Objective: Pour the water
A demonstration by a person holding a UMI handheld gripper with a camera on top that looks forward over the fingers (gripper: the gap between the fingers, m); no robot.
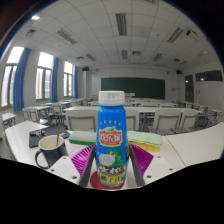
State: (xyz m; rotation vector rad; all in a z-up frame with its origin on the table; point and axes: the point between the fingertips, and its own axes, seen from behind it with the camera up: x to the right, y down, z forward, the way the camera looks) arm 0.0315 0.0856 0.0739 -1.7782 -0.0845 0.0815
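A tall bottle (111, 135) with a light blue cap and a blue-green label with a red logo stands upright between my fingers. My gripper (111, 168) is shut on the bottle, and the magenta pads (84, 156) press its lower sides. A small red round patch (97, 181) shows under the bottle's base; I cannot tell whether the bottle rests on it. A dark mug (48, 150) with a pale inside sits on the white table (25, 140), left of the fingers.
A green object (146, 142) lies just behind the bottle on the right. Beyond the table are rows of desks and chairs (165, 118), a blackboard (138, 87) on the far wall and windows (44, 75) at the left.
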